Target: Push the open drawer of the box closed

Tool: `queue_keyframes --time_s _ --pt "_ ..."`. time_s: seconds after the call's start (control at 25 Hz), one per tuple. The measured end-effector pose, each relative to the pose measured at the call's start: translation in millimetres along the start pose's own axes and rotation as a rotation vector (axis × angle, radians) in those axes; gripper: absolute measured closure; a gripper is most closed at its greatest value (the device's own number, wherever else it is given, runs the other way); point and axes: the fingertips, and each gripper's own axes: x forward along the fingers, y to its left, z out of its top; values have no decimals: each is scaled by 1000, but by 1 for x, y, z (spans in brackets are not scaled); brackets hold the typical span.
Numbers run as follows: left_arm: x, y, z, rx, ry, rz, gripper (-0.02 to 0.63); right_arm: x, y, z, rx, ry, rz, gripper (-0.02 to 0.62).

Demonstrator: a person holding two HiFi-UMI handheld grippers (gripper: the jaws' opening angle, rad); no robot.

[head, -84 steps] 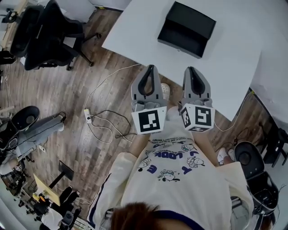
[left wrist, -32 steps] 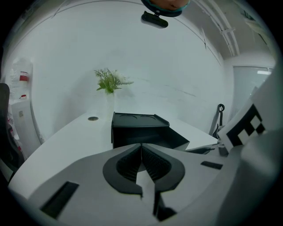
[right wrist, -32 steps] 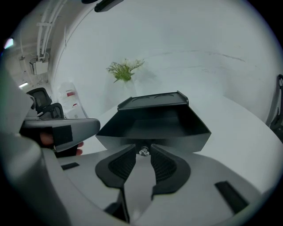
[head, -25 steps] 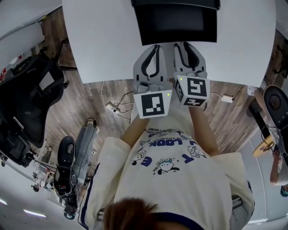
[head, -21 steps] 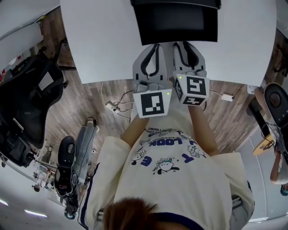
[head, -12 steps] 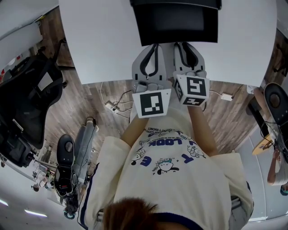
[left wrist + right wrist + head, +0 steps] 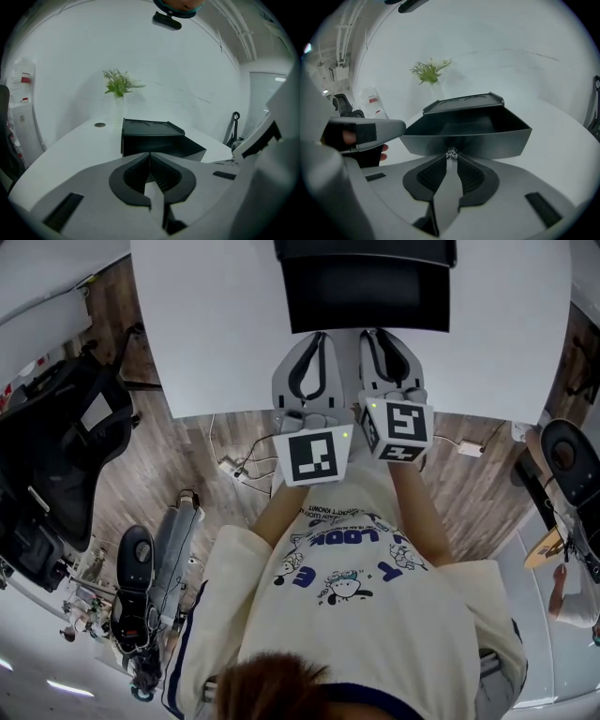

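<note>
A black box (image 7: 366,249) stands on the white table (image 7: 216,324), its drawer (image 7: 366,296) pulled out toward me. Both grippers hover side by side just before the drawer front. My left gripper (image 7: 317,334) is shut with nothing in it; in the left gripper view its tips (image 7: 150,154) meet short of the box (image 7: 150,136). My right gripper (image 7: 451,157) is closing on the small clear knob (image 7: 451,153) at the middle of the drawer (image 7: 468,133) front, and the tips touch the knob.
A vase of green sprigs (image 7: 119,86) stands on the table behind the box. Office chairs (image 7: 66,418), cables and a power strip (image 7: 230,465) lie on the wooden floor to the left. The table's near edge runs under the grippers.
Earlier I stood away from the table; now the box is right in front. Over the last second both grippers edged slightly toward the drawer and the right jaws narrowed.
</note>
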Motion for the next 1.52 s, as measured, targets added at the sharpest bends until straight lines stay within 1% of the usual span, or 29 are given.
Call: queue_keyframes --time_s 0.2,0.4,0.6,0.88,1.52 --pt "5 4 6 14 -9 10 591 11 -1 7 15 -6 -1 508" --pt "14 8 12 -1 -12 20 591 22 -7 18 16 -17 -8 508" --pt "26 9 20 -1 -27 14 591 33 -10 28 14 -25 -12 508" --pt "43 18 27 2 -32 32 591 48 -13 40 32 -38 -10 508" --pt "61 28 25 -21 -9 52 591 76 -23 67 45 -63 -18 508"
